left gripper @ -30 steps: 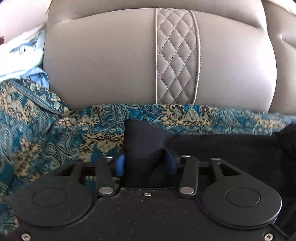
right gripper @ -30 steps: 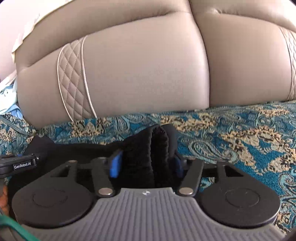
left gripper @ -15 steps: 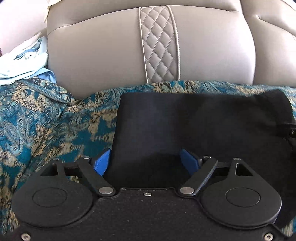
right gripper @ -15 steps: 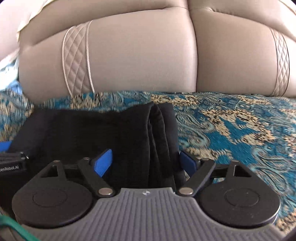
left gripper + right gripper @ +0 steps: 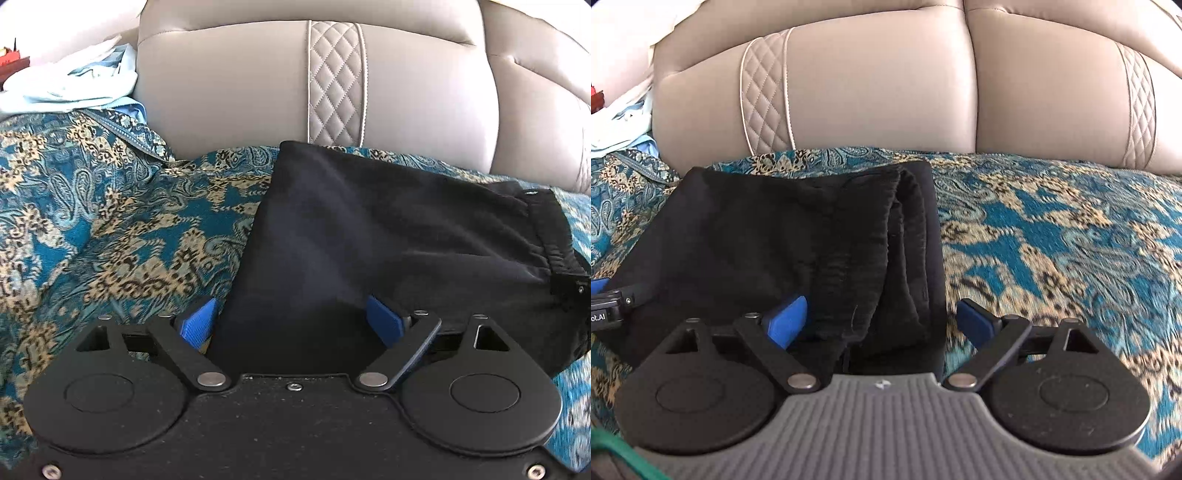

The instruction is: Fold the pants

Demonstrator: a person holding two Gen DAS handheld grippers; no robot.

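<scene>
- Black pants (image 5: 388,236) (image 5: 783,236) lie folded in a compact rectangle on the teal paisley cover (image 5: 122,221) (image 5: 1052,229), their far edge close to the foot of the sofa backrest.
- Right wrist view: the right-hand edge of the bundle shows stacked layers with ribbed, gathered fabric (image 5: 908,229). In the left wrist view the same gathered band (image 5: 550,229) sits at the bundle's right end.
- Left gripper (image 5: 291,325): jaws spread wide, blue pads on either side of the near left part of the pants, clamping nothing. The fabric lies between them.
- Right gripper (image 5: 879,321): jaws likewise spread apart. The left pad rests over the fabric; the right pad sits just beyond the pants' right edge, over the cover.
- Part of the left gripper also shows at the left edge of the right wrist view.
- Beige leather sofa backrest (image 5: 236,85) (image 5: 879,92) with quilted diamond-stitch strips (image 5: 335,85) (image 5: 766,92) rises behind.
- Pale blue and white cloth (image 5: 74,88) (image 5: 620,125) is heaped at far left on the cover.
</scene>
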